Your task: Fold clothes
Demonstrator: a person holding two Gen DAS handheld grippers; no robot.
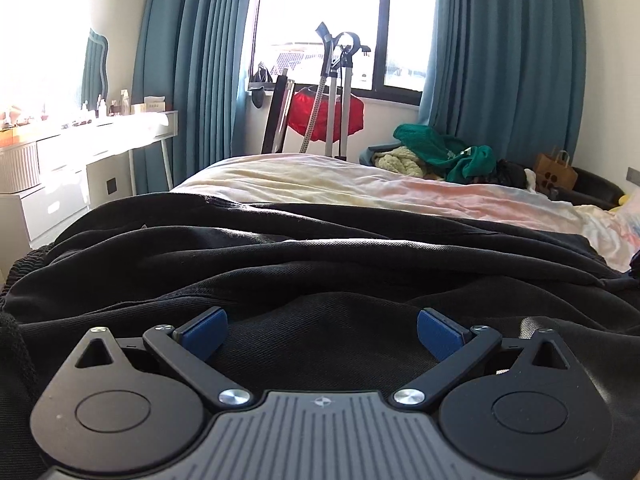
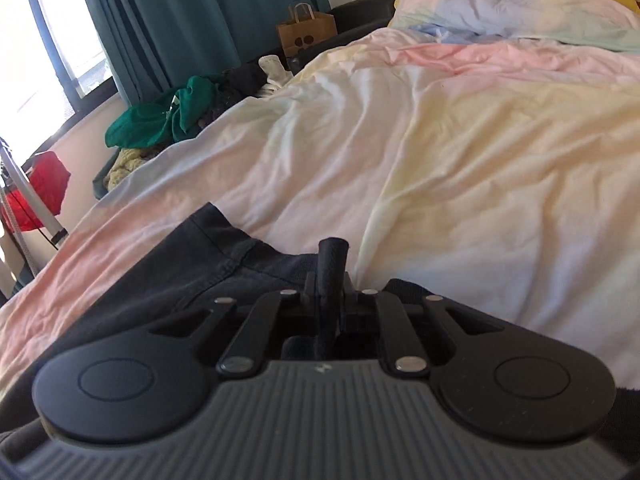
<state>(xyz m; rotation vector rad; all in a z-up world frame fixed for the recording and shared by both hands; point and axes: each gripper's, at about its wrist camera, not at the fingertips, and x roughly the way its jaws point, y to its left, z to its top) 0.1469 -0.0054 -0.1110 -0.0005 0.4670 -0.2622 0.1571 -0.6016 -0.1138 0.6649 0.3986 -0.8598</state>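
A black garment (image 1: 320, 256) lies rumpled across the near part of the bed, with a ribbed elastic band at its left edge. My left gripper (image 1: 322, 330) is open, its blue pads (image 1: 204, 332) spread wide just above the black cloth, holding nothing. In the right wrist view my right gripper (image 2: 331, 280) is shut on a pinched fold of the same black garment (image 2: 192, 280), and a dark roll of cloth sticks up between its fingers. The garment's hemmed edge lies to the left of that gripper on the sheet.
The bed has a pastel sheet (image 2: 460, 152) and pillows (image 2: 520, 4) at its head. A pile of green and cream clothes (image 1: 436, 152) sits beyond the bed's far side, next to a paper bag (image 1: 556, 168). A white dresser (image 1: 80, 160) stands on the left. Stands and a red bag (image 1: 324, 112) are by the window.
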